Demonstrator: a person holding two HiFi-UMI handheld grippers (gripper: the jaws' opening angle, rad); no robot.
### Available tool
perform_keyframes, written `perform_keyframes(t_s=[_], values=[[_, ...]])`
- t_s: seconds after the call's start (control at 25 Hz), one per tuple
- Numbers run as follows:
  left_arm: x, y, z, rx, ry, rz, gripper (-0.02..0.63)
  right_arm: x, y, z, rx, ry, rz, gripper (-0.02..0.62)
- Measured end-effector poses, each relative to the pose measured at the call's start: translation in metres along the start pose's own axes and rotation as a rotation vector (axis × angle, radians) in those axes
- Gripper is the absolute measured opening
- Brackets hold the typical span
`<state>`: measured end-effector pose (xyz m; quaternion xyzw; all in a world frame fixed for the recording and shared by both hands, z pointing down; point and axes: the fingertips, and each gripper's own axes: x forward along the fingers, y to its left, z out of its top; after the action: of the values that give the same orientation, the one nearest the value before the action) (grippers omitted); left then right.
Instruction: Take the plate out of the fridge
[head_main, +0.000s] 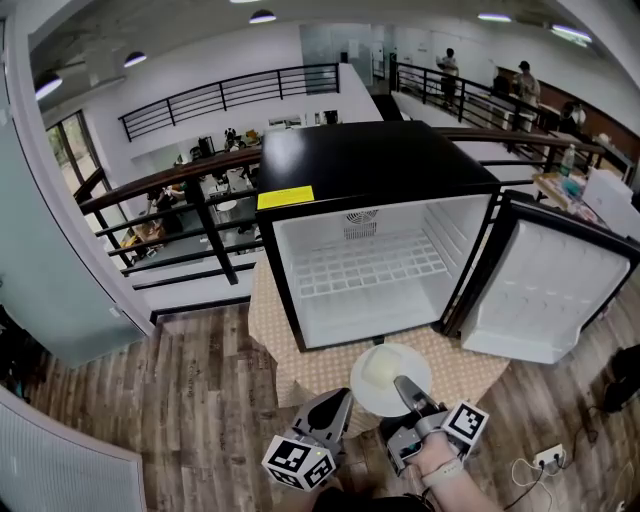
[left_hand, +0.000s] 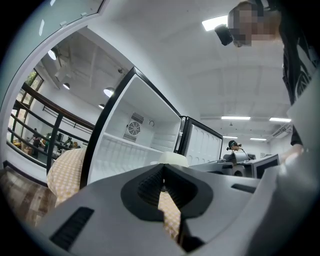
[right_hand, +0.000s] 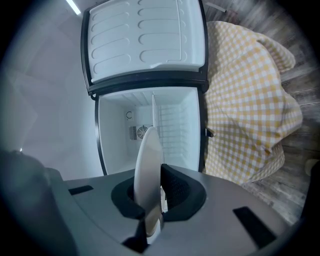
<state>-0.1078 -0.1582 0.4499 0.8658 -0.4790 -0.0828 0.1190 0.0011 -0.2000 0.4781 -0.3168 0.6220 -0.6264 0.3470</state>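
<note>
A white plate hangs level in front of the open fridge, over the front edge of the checked cloth. My right gripper is shut on the plate's near rim. In the right gripper view the plate stands edge-on between the pads of the right gripper, with the empty fridge beyond. My left gripper sits just left of the plate, shut and holding nothing. In the left gripper view the left gripper has its pads pressed together, and the plate shows just beyond them.
The fridge door swings wide open to the right. A table with a yellow checked cloth carries the fridge. A dark railing runs behind it. A power strip and cable lie on the wooden floor at the right.
</note>
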Motion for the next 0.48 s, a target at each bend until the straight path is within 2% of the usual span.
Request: perform_keyframes(t_s=[0.48], values=[[0.002,-0.022,-0.002,0.007,-0.02,0.053,0.008,-0.019,-0.001,0.007,-0.013,0.072,-0.003,0.041]])
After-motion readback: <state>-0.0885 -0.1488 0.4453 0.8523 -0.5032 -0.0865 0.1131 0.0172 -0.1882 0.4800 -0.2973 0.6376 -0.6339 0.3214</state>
